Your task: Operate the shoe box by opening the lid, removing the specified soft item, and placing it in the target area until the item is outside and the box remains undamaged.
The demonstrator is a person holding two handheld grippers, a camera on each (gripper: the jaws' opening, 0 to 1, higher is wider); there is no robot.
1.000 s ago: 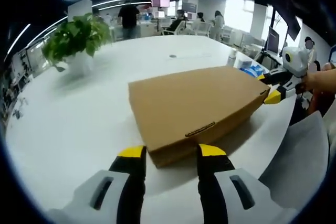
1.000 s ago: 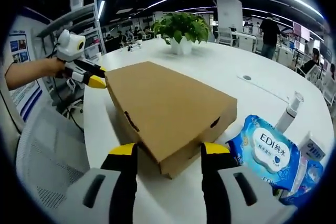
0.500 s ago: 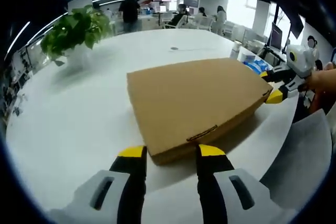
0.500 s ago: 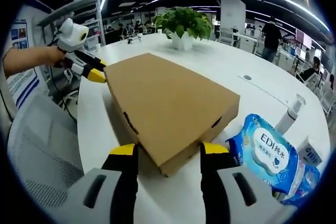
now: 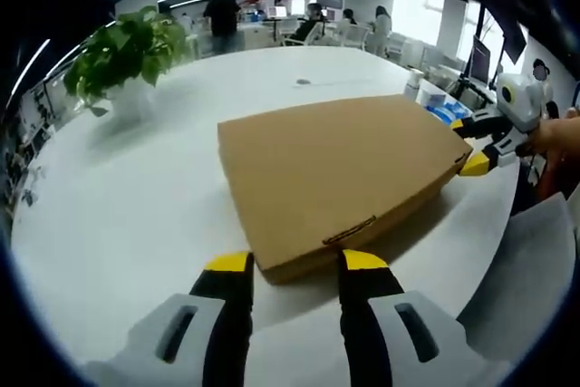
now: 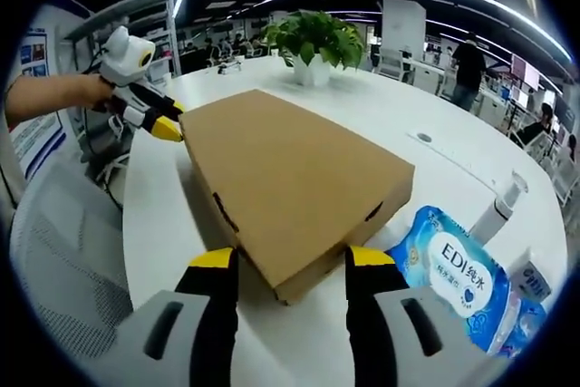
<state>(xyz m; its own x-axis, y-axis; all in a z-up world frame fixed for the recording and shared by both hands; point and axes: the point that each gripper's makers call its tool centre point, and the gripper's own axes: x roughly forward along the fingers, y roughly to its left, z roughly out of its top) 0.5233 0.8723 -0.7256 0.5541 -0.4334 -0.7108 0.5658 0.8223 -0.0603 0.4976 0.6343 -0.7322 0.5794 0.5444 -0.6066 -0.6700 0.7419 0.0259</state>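
Note:
A flat brown cardboard shoe box (image 5: 340,174) lies shut on the white table (image 5: 118,197). My left gripper (image 5: 285,262) is open, its yellow-tipped jaws straddling the box's near corner. In the right gripper view the same box (image 6: 290,188) lies before my right gripper (image 6: 283,258), also open at the opposite corner. Each gripper appears in the other's view: the right gripper (image 5: 471,144) at the box's far right corner, the left gripper (image 6: 163,120) at its far left corner, both held by a hand. The box's contents are hidden.
A potted green plant (image 5: 127,56) stands at the far left of the table, also seen as the plant (image 6: 313,43). A blue wet-wipes pack (image 6: 458,278) and a pump bottle (image 6: 498,210) lie right of the box. A grey mesh chair (image 6: 59,260) sits by the table edge. People stand far off.
Both views have shifted slightly with my hands. The box stays shut and in place, and both grippers hold their spots at opposite corners.

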